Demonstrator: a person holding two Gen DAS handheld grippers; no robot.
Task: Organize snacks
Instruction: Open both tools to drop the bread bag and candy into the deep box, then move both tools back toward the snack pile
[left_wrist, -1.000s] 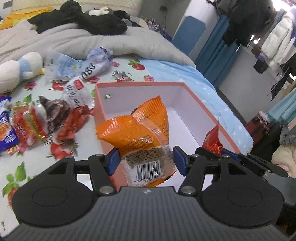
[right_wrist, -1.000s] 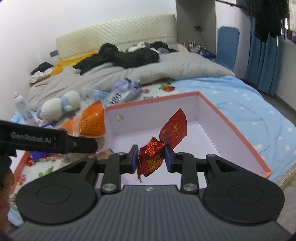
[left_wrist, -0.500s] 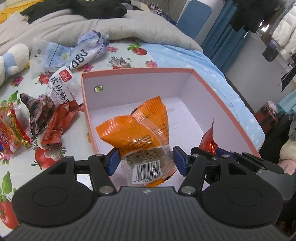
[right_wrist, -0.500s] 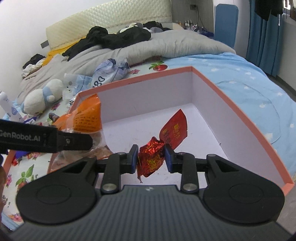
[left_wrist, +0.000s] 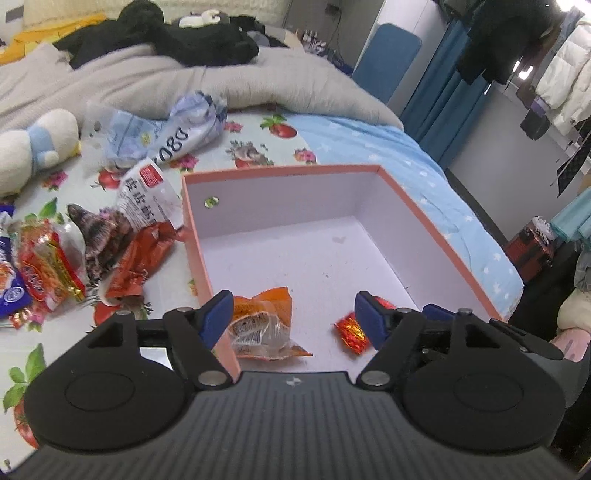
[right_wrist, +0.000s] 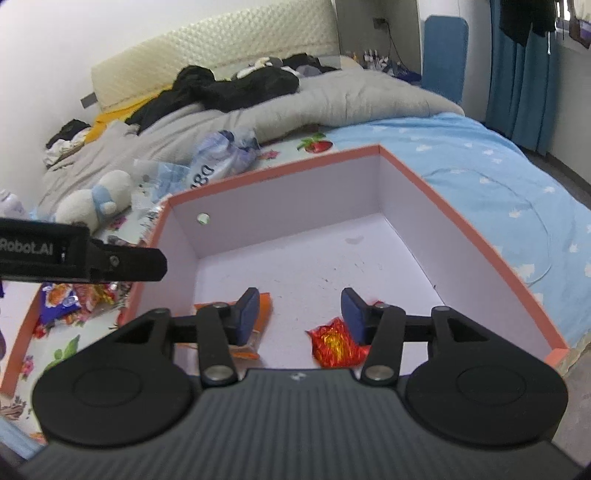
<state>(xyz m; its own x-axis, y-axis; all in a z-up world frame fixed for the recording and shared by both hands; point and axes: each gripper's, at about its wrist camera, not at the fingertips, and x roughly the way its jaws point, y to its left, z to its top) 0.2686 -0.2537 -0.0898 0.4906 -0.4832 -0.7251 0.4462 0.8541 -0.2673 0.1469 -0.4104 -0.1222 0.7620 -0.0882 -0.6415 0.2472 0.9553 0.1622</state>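
A pink-rimmed box (left_wrist: 280, 170) (right_wrist: 480, 251) with a white inside sits on the bed. An orange snack packet (left_wrist: 264, 325) (right_wrist: 263, 306) lies on the box floor near its front left. A red foil snack (left_wrist: 351, 329) (right_wrist: 334, 341) lies to its right. My left gripper (left_wrist: 293, 314) hangs above the front of the box, jaws opening, nothing pressed between them. My right gripper (right_wrist: 299, 312) is over the same spot, jaws opening, with the red snack lying loose below its right finger.
Several loose snack packets (left_wrist: 48, 266) lie on the flowered sheet left of the box. A white plush toy (left_wrist: 29, 147) (right_wrist: 99, 201) and a blue-white bag (left_wrist: 173, 129) lie beyond. A grey duvet (right_wrist: 332, 96) and dark clothes cover the far bed.
Both grippers opened wider. The orange packet dropped from the left gripper and the red snack from the right; both now lie on the box floor.
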